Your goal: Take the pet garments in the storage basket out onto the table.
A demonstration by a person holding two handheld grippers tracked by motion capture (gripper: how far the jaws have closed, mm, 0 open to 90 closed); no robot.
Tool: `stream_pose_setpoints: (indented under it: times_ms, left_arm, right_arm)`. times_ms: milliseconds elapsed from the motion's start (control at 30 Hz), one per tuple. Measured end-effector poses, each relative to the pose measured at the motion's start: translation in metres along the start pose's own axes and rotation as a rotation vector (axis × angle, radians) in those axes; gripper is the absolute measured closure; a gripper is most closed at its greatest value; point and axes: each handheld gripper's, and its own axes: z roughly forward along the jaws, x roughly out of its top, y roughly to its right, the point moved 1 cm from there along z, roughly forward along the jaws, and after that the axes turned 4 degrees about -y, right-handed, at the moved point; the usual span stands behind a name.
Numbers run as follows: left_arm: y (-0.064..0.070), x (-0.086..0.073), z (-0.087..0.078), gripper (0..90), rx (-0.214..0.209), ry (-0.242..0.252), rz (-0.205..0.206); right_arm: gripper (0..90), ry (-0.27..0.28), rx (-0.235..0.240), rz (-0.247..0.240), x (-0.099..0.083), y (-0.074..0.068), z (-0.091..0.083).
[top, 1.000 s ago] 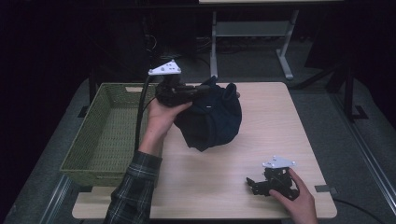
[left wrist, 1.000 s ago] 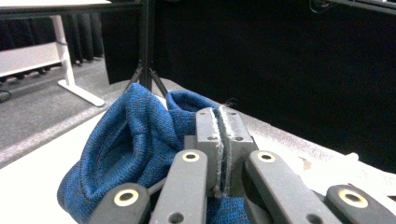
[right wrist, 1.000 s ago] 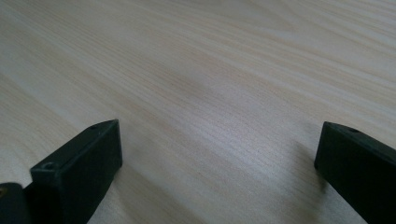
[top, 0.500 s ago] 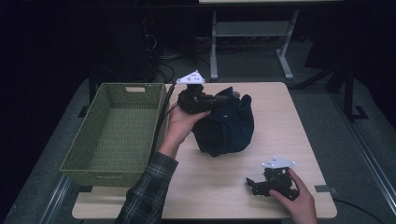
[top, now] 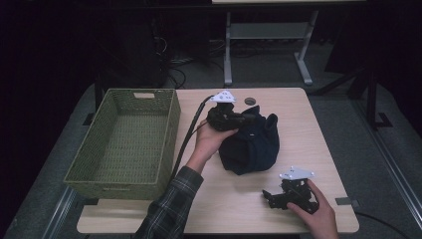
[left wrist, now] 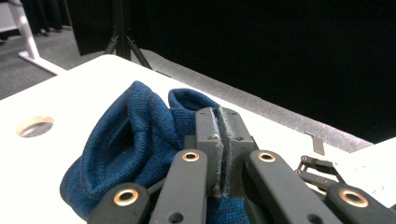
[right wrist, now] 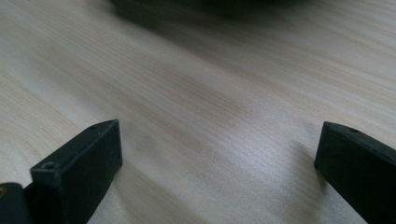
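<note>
A dark blue knitted garment (top: 251, 144) lies bunched on the wooden table (top: 298, 124), right of centre. My left gripper (top: 245, 119) is at the garment's upper left edge, held by a hand in a plaid sleeve. In the left gripper view its jaws (left wrist: 223, 119) are pressed together, with the blue knit (left wrist: 135, 140) gathered around and under them. My right gripper (top: 272, 197) rests on the table near the front right corner, apart from the garment. Its fingers (right wrist: 88, 158) stand wide apart over bare wood, with nothing between them.
An empty green woven basket (top: 170, 130) takes up the table's left side, next to the left forearm. A round cable hole (top: 250, 101) sits near the far edge. A desk frame (top: 268, 35) and dark floor lie beyond the table.
My left gripper has carried the blue garment rightward, away from the basket, and lower, so the garment now sits on the table. The right gripper has not moved.
</note>
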Motion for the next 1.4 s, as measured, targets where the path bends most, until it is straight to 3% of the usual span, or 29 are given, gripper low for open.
stream_pose_setpoints:
  times_ms: [367, 800, 1167, 1400]
  left_arm:
    - [-0.004, -0.017, 0.031, 87.1, -0.005, -0.057, -0.013]
    - [-0.011, -0.036, 0.052, 83.4, 0.018, -0.148, -0.020]
    - [-0.012, -0.040, 0.058, 43.9, 0.033, -0.202, -0.010]
    - [-0.008, -0.038, 0.054, 16.8, 0.082, -0.227, -0.005]
  right_arm:
    - [0.4, -0.001, 0.001, -0.002, 0.000, 0.000, 0.000]
    - [0.4, -0.003, 0.002, -0.002, 0.000, 0.000, 0.000]
    - [0.4, -0.001, 0.001, -0.004, 0.000, 0.000, 0.000]
    - [0.4, -0.002, 0.002, -0.003, 0.000, 0.000, 0.000]
